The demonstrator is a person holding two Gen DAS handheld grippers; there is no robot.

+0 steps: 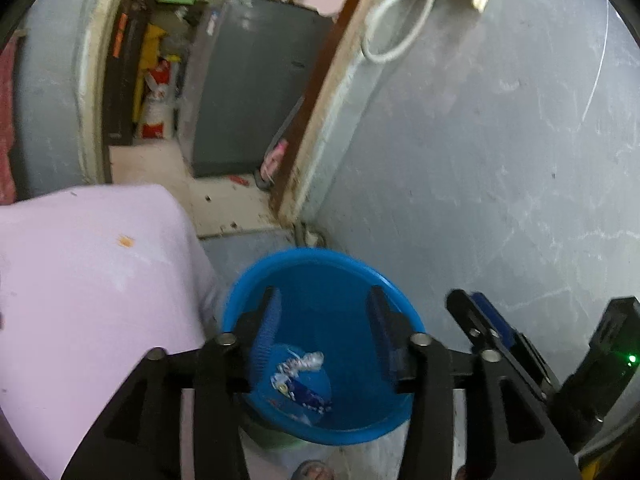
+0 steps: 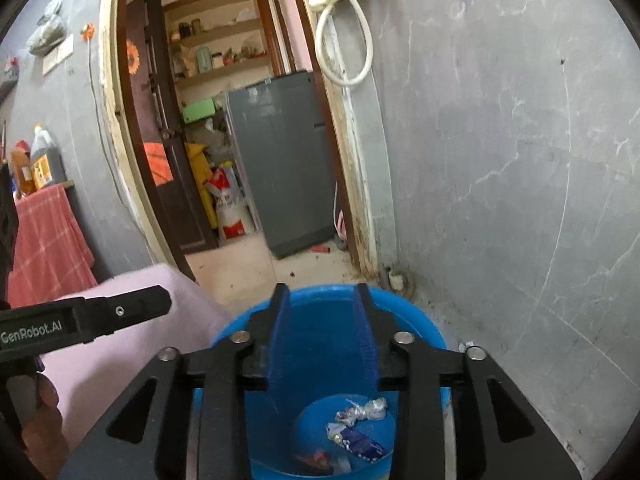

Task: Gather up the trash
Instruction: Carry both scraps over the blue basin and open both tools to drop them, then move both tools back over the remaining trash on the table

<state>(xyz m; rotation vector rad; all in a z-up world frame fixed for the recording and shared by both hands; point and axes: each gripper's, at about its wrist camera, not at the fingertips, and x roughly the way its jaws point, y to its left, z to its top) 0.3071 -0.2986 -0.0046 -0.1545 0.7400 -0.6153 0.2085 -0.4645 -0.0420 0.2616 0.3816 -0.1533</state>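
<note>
Left gripper [image 1: 324,312] and right gripper [image 2: 322,320] part-open, empty, above blue bin [image 1: 396,304]; wrappers [image 2: 360,428] at 6 o'clock inside.

Both views are fisheye pictures: straight lines bow outward, and black corners frame a round field. Light is soft, even and moderately dim, with no hard shadows. In the right wrist view the brightest area is the doorway [image 2: 240,128] at 11 o'clock; the grey wall [image 2: 500,160] at 3 o'clock darkens toward the rim. The left wrist view shows motion blur over the whole field, strongest on the pink cloth [image 1: 92,280] at 9 o'clock. A green indicator light [image 1: 632,359] glows at 4 o'clock. The blue bucket [image 2: 420,328] at 6 o'clock reads saturated, its rim slightly smeared.
</note>
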